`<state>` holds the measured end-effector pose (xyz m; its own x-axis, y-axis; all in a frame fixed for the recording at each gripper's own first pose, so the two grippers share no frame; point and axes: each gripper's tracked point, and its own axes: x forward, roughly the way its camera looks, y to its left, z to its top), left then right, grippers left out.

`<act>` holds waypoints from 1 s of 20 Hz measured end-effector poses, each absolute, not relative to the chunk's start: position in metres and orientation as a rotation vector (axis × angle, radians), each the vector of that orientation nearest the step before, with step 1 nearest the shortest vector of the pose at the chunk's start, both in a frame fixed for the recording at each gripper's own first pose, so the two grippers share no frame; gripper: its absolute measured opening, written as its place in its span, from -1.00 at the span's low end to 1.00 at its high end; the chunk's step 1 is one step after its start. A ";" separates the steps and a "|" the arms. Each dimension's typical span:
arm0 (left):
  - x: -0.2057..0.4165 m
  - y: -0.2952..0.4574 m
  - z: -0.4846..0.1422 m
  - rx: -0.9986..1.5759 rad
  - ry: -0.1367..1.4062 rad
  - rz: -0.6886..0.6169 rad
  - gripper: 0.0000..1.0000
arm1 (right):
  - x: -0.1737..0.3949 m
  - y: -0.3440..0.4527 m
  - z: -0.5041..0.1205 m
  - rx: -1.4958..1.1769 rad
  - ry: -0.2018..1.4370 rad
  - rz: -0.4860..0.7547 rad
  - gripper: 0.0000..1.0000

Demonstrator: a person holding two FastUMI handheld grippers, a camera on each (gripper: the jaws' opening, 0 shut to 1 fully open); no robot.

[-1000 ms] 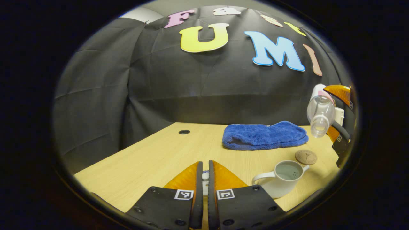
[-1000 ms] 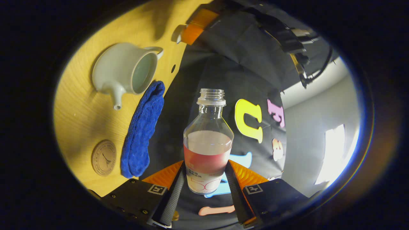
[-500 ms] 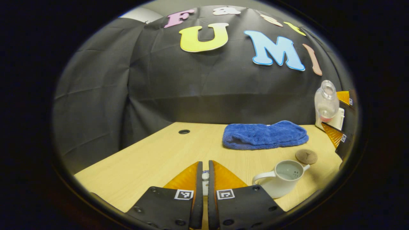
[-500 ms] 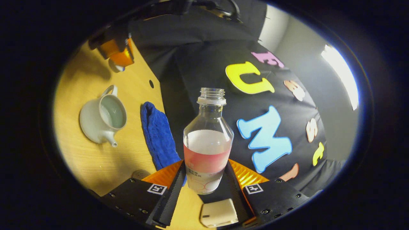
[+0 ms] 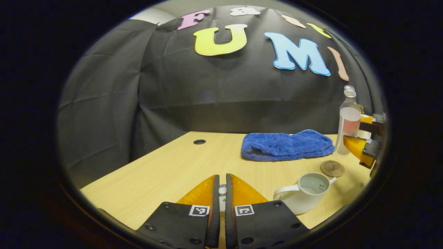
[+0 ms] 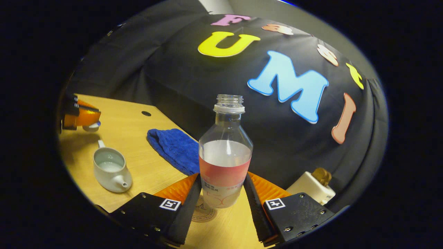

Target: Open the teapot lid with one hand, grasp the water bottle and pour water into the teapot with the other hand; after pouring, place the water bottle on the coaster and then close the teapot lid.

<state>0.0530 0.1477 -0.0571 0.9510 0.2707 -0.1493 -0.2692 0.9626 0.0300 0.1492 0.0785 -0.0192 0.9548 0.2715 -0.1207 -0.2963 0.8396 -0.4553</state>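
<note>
The right gripper point(image 6: 221, 193) clamps an uncapped clear plastic water bottle with a pink label point(image 6: 225, 155), upright above the round brown coaster point(image 6: 204, 211). The left gripper point(image 5: 221, 193) pinches the small white teapot lid point(image 5: 222, 191), beside the open white ceramic teapot point(image 5: 304, 190) on the light wooden table point(image 5: 173, 169)

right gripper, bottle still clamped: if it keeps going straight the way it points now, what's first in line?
Probably the booth's black cloth wall. The right gripper holds the water bottle upright, and only the wall shows behind it; the blue towel lies left of that line. Depth is unclear.
</note>
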 end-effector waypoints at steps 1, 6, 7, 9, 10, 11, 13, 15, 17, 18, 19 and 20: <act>0.054 0.146 -0.057 0.008 0.155 0.270 -0.75 | 0.151 0.077 -0.022 -0.448 0.074 0.297 0.48; 0.053 0.144 -0.059 0.011 0.157 0.266 -0.75 | 0.159 0.079 -0.043 -0.257 0.184 0.305 0.48; 0.054 0.144 -0.057 0.011 0.157 0.266 -0.75 | 0.162 0.078 -0.047 -0.238 0.197 0.298 0.48; 0.055 0.144 -0.058 0.011 0.159 0.266 -0.75 | 0.165 0.076 -0.054 -0.227 0.213 0.288 0.48; 0.053 0.144 -0.060 0.013 0.159 0.267 -0.75 | 0.166 0.075 -0.052 -0.213 0.210 0.287 0.48; 0.053 0.144 -0.059 0.014 0.159 0.267 -0.75 | 0.164 0.073 -0.053 -0.207 0.219 0.285 0.48; 0.054 0.144 -0.059 0.015 0.160 0.266 -0.74 | 0.164 0.073 -0.052 -0.206 0.219 0.280 0.48; 0.054 0.143 -0.059 0.016 0.159 0.267 -0.74 | 0.164 0.074 -0.052 -0.226 0.214 0.286 0.48; 0.053 0.143 -0.058 0.013 0.156 0.266 -0.75 | 0.163 0.076 -0.054 -0.231 0.229 0.311 0.54; 0.055 0.143 -0.056 0.011 0.153 0.264 -0.75 | 0.161 0.077 -0.053 -0.220 0.241 0.327 0.48; 0.054 0.141 -0.056 0.008 0.149 0.260 -0.75 | 0.161 0.078 -0.052 -0.205 0.241 0.336 0.57; 0.054 0.138 -0.055 0.003 0.143 0.251 -0.74 | 0.161 0.077 -0.049 -0.193 0.233 0.334 0.58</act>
<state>0.0537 0.1385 -0.0551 0.9586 0.2475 -0.1409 -0.2470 0.9688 0.0211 0.1614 0.0768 -0.0488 0.9186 0.3007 -0.2565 -0.3449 0.9268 -0.1486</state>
